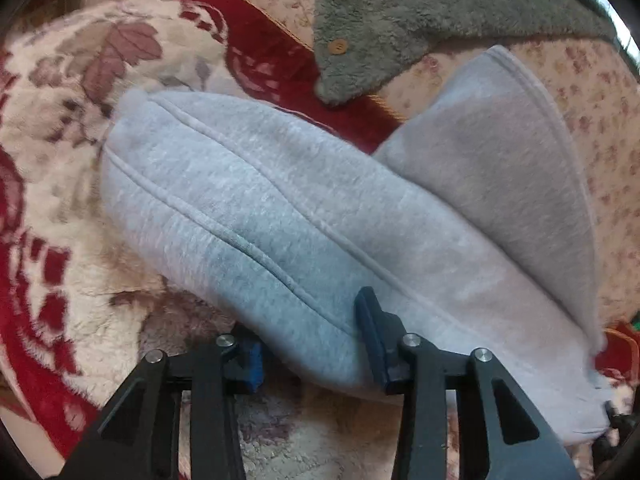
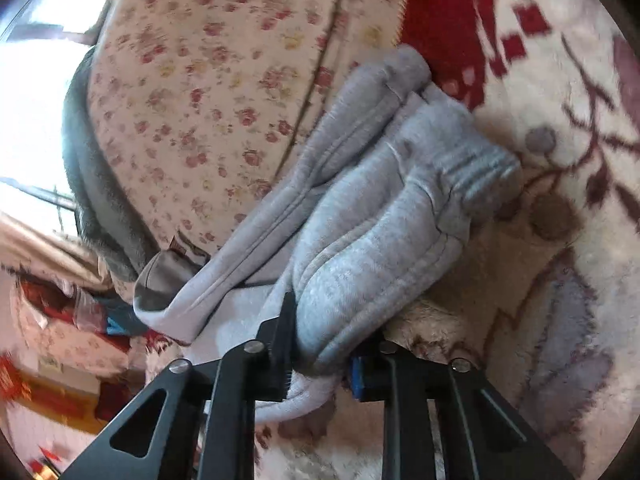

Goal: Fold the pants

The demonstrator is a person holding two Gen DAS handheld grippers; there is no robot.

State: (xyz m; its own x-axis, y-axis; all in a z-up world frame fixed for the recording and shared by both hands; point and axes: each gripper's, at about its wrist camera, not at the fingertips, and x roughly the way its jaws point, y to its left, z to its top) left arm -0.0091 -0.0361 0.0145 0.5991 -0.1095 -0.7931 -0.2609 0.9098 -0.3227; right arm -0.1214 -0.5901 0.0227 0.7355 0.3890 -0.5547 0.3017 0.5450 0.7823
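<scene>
Both the left claw (image 1: pixel 316 344) and right claw (image 2: pixel 320 344) pinch the thick, soft pants (image 1: pixel 280 216) (floppy fleece), best gripped at bunched edges.

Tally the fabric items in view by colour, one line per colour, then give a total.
Light grey: 1, the pants, held in both tongs, left and right
Grey-green fleece: 1, the buttoned garment
Red and cream: 1, the plush blanket
Floral print: 1, the sheet
Total: 4

Pale grey fleece pants (image 1: pixel 256 208), doubled over with raised seams running lengthwise, are spread on patterned bedding; one leg splays aside, and the ribbed cuff (image 2: pixel 476 168) is bunched.
</scene>
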